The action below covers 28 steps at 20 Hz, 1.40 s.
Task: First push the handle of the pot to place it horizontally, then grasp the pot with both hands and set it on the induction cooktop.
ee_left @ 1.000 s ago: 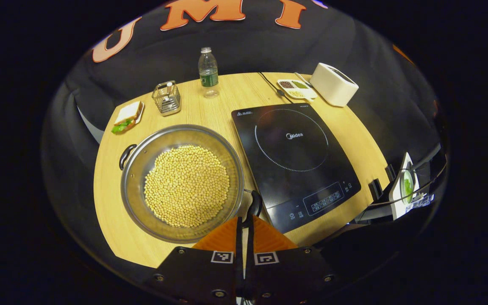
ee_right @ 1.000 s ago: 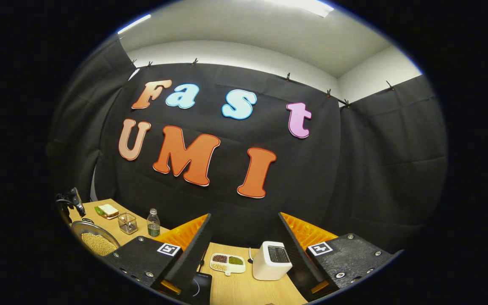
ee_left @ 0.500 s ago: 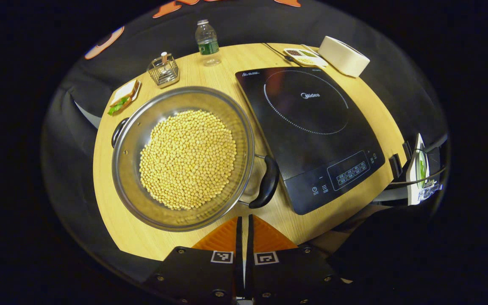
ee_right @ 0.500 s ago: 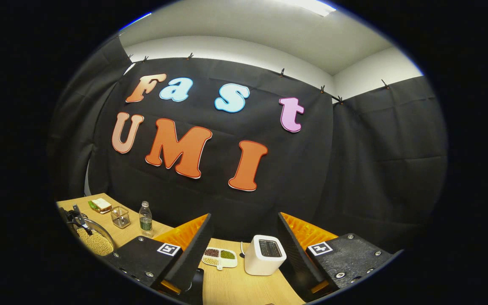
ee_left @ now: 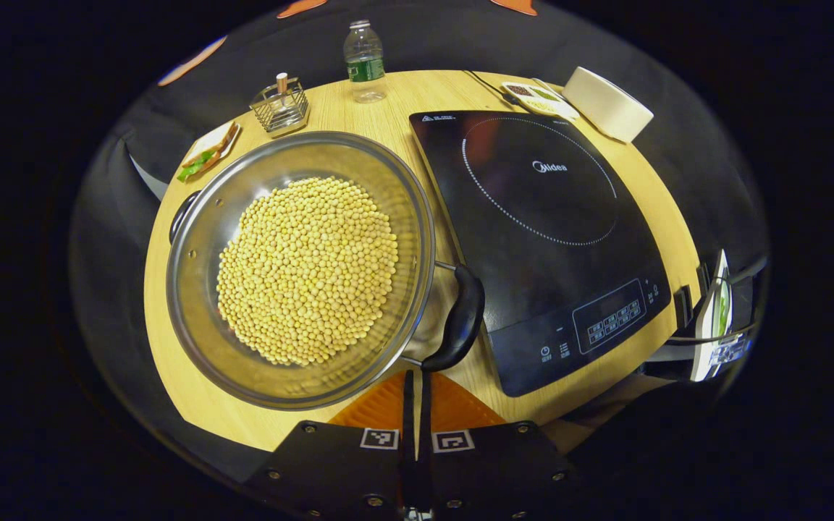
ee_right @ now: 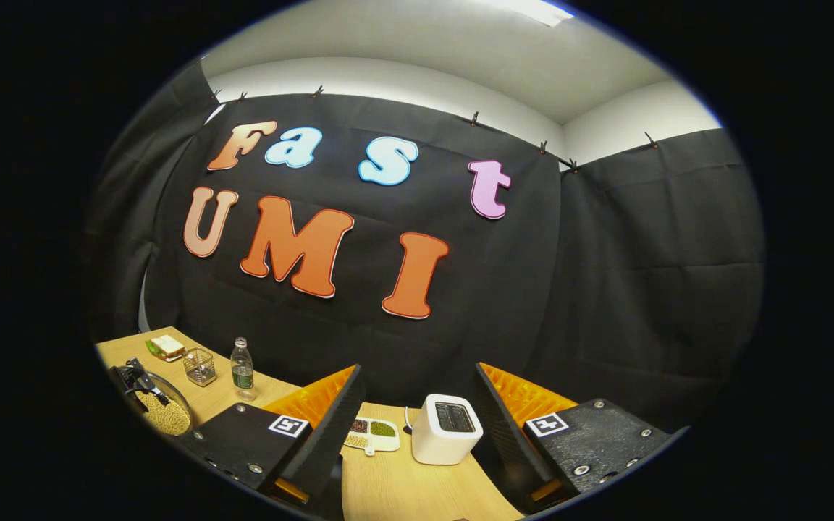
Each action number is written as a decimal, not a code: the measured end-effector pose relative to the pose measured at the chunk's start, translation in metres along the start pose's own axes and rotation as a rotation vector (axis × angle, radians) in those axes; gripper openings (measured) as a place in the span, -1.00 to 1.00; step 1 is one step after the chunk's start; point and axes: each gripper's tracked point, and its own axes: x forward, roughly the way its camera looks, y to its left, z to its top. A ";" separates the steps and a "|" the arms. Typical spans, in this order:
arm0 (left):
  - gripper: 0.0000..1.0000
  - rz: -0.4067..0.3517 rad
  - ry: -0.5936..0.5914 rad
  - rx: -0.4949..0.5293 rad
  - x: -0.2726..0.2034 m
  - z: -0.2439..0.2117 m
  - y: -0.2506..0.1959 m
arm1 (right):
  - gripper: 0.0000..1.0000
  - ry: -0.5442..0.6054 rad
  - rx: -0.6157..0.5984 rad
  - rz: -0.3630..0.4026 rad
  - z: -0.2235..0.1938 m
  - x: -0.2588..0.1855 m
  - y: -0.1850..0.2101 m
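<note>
Soybeans fill the wide steel pot, which sits on the left half of the wooden table just beside the induction cooktop, not on it. The pot's near black handle sticks out toward the cooktop's left edge, and a second handle shows at the far left rim.

In the left gripper view, the left gripper has its fingers pressed together with only a thin slit between them, holding nothing; their tips sit just below the lower end of the near handle, and whether they touch it cannot be told.

Beyond the pot stand a wire basket with a small bottle in it, a sandwich on a plate and a water bottle. Behind the cooktop lie a divided dish of beans and a white toaster, with a cable running back along the table.

In the right gripper view, the right gripper is spread wide and empty, held up off the table and facing the black cloth wall, with the toaster and the divided dish seen between its fingers.
</note>
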 end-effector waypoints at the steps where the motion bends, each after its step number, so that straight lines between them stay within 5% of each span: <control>1: -0.95 -0.001 -0.009 -0.014 0.002 0.005 0.000 | 0.88 0.002 0.002 0.001 -0.001 -0.001 0.001; 9: -0.96 -0.005 -0.028 -0.152 0.020 0.033 -0.006 | 0.88 0.016 0.015 -0.009 -0.010 -0.004 -0.007; 16: -0.96 0.049 -0.052 -0.115 0.023 0.056 -0.012 | 0.88 0.019 0.021 -0.008 -0.017 -0.011 -0.019; 28: -0.96 0.023 -0.027 -0.166 0.025 0.080 -0.012 | 0.87 0.013 0.016 0.026 -0.030 -0.015 -0.045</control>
